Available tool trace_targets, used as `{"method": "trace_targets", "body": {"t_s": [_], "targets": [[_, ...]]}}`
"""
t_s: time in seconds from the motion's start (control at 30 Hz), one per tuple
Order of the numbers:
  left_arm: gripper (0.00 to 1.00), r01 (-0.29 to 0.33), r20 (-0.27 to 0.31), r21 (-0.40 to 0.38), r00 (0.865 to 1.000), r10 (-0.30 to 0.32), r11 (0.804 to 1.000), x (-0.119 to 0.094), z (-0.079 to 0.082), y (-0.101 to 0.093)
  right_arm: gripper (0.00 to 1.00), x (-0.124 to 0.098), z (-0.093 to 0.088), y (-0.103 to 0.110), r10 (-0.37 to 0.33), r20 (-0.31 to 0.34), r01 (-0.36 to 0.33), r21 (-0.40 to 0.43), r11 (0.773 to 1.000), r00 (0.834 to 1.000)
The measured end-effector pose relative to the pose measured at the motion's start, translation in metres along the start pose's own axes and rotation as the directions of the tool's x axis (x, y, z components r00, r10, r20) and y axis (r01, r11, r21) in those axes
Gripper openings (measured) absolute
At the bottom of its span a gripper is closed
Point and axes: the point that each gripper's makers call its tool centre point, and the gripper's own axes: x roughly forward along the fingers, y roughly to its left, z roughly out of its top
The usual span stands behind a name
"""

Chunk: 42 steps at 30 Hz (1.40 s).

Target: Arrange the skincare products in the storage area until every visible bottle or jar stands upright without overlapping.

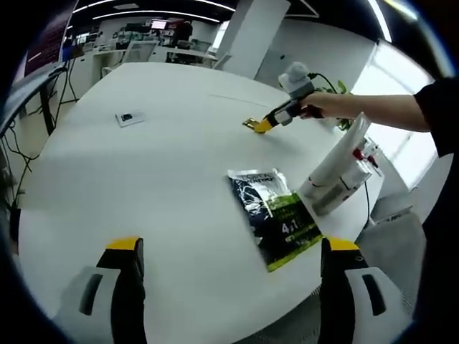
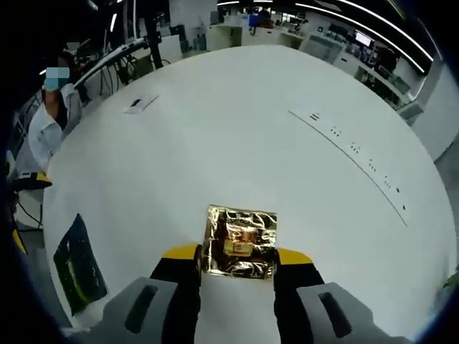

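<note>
Right gripper view: gold foil sachet (image 2: 239, 242) pinched between jaws of right gripper (image 2: 237, 256), low over white table (image 2: 287, 143). Judged light, thin, crinkly, slippery; best held by edge. Left gripper (image 1: 233, 251) spread, nothing held; dark sachet (image 1: 276, 213) lying flat, white bottle (image 1: 337, 163) tilted near table edge.

In the left gripper view, a pouch (image 1: 275, 217) lies flat on the table (image 1: 165, 165), lower right of centre. A bottle (image 1: 337, 172) leans just right of it, near the table edge. A card (image 1: 130, 118) lies at upper left. In the right gripper view, a sachet (image 2: 239, 242) lies at lower centre, between the gripper (image 2: 234, 256) jaws.
</note>
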Motion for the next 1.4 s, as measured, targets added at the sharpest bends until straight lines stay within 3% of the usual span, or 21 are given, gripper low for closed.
{"method": "trace_targets", "body": {"t_s": [0.3,0.7,1.2,1.4], "targets": [[0.95,-0.005,0.006,0.005,1.000,0.005,1.000,-0.004,0.003,0.001,0.31,-0.002,0.003,0.002,0.001,0.014,-0.001,0.022,1.000,1.000],[0.95,0.014,0.026,0.024,1.000,-0.015,1.000,-0.007,0.011,-0.008,0.31,-0.032,0.016,0.008,-0.009,0.077,0.006,0.029,1.000,0.997],[0.94,0.037,0.030,0.061,0.999,-0.039,0.997,-0.016,0.016,-0.015,0.31,-0.094,0.020,0.029,-0.013,0.172,0.005,0.048,0.999,0.985],[0.94,0.056,0.046,0.076,0.997,-0.059,0.996,-0.020,0.023,-0.022,0.30,-0.121,0.029,0.042,-0.018,0.245,0.001,0.070,0.998,0.969]]}}
